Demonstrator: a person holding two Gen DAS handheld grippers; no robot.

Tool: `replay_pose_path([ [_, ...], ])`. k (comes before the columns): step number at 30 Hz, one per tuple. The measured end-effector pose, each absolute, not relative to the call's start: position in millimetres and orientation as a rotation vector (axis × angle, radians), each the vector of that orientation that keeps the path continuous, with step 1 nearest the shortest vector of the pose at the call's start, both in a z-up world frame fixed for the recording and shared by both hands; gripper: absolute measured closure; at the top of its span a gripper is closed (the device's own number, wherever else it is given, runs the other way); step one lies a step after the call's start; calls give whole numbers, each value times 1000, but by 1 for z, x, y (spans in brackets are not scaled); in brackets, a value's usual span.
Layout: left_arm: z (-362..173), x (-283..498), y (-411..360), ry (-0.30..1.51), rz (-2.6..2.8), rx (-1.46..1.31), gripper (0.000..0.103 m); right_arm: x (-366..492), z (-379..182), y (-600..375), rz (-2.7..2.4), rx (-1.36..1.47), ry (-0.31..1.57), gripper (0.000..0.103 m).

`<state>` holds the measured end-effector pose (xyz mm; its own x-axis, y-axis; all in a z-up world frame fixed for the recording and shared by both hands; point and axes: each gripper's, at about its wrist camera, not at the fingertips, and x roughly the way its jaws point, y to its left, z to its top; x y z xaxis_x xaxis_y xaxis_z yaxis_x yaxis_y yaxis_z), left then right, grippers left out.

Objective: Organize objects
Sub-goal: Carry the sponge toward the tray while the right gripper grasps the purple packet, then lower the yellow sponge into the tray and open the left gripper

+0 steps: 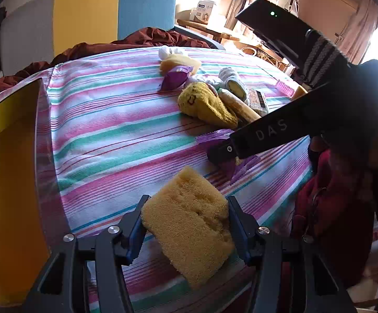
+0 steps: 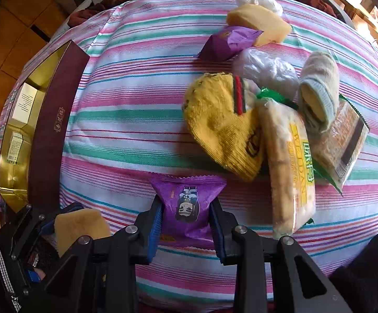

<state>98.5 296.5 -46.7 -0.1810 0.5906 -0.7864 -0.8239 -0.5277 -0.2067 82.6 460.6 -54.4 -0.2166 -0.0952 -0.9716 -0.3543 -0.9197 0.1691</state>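
Note:
My left gripper point(image 1: 188, 199) is shut on a yellow sponge point(image 1: 189, 229), held just above the striped cloth point(image 1: 116, 135). My right gripper point(image 2: 187, 201) is shut on a purple snack packet point(image 2: 187, 203), low over the cloth at the near edge. The left wrist view shows that gripper point(image 1: 223, 154) from the side over the same purple packet point(image 1: 241, 168). An open box with a gold inside point(image 2: 14, 120) and a maroon wall point(image 2: 50, 130) stands at the left. The sponge point(image 2: 79, 224) shows again beside that wall at the lower left.
A pile lies mid-right on the cloth: a yellow sock point(image 2: 223, 127), a long biscuit pack point(image 2: 288, 172), a grey sock point(image 2: 317, 88), a second purple packet point(image 2: 228, 41), another sponge point(image 2: 262, 26) and plastic bags. A yellow and blue chair back point(image 1: 110, 13) stands behind.

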Motion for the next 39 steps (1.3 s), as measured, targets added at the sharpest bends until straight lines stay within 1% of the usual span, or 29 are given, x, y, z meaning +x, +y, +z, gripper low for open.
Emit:
replay_pose_path([
  [2, -40, 97, 290, 300, 1866, -1067, 45, 80, -54, 456, 2280, -1831, 493, 70],
  [7, -24, 96, 275, 272, 1907, -1027, 45, 79, -54, 453, 2325, -1749, 503, 70],
  [13, -5, 86, 246, 225, 1981, -1005, 45, 77, -51, 446, 2366, -1711, 433, 70],
  [19, 11, 61, 205, 176, 2105, -1001, 45, 83, -49, 447, 2374, -1703, 414, 70],
  [24, 21, 32, 153, 173, 2273, -1009, 45, 76, -51, 437, 2375, -1702, 397, 70],
  [32, 1, -10, 75, 255, 2495, -1099, 44, 73, -57, 433, 2376, -1700, 382, 70],
  [36, -16, -19, 56, 278, 2528, -1159, 44, 73, -57, 433, 2375, -1702, 378, 70],
  [39, -25, -25, 50, 306, 2538, -1189, 42, 73, -58, 432, 2374, -1703, 373, 70],
])
